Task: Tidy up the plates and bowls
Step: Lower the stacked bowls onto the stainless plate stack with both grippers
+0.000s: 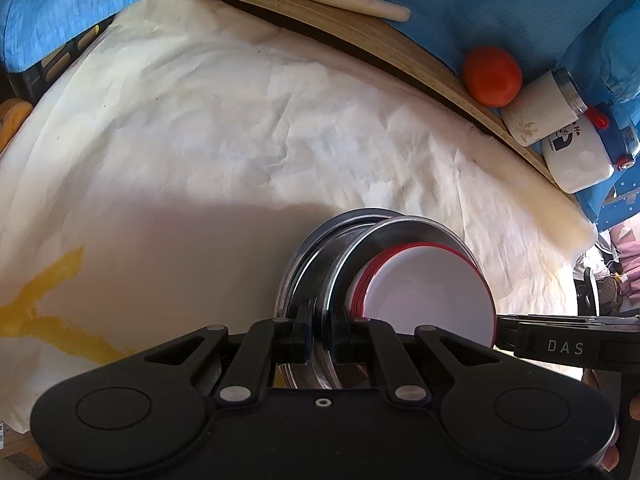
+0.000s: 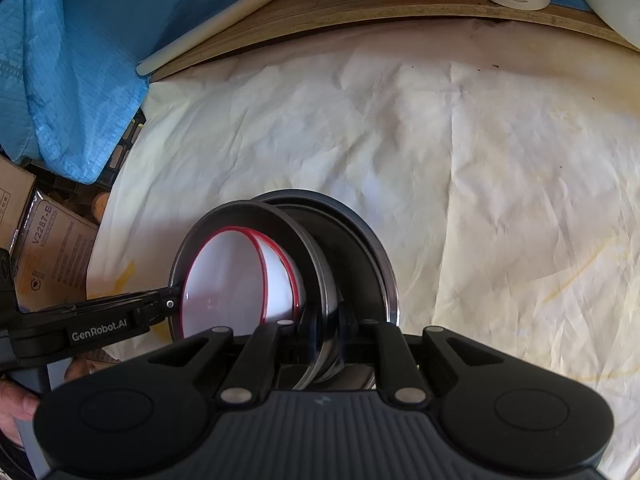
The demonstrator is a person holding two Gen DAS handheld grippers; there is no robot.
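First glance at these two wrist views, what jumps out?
A stack of steel plates holding red-rimmed white bowls, pinched at the rim by both the left gripper and the right gripper over the white cloth. An orange-red tomato sits on the back ledge.

Steel bowl (image 1: 320,344) rim hidden between left claw (image 1: 322,340) fingers.

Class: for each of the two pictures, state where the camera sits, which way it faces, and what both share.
Left wrist: on the left tongs, facing the papered table; right tongs enter from the right.
Right wrist: on the right tongs, facing the same table; left tongs enter from the left.
Shared: nested steel plates, red-rimmed white bowls, tomato.
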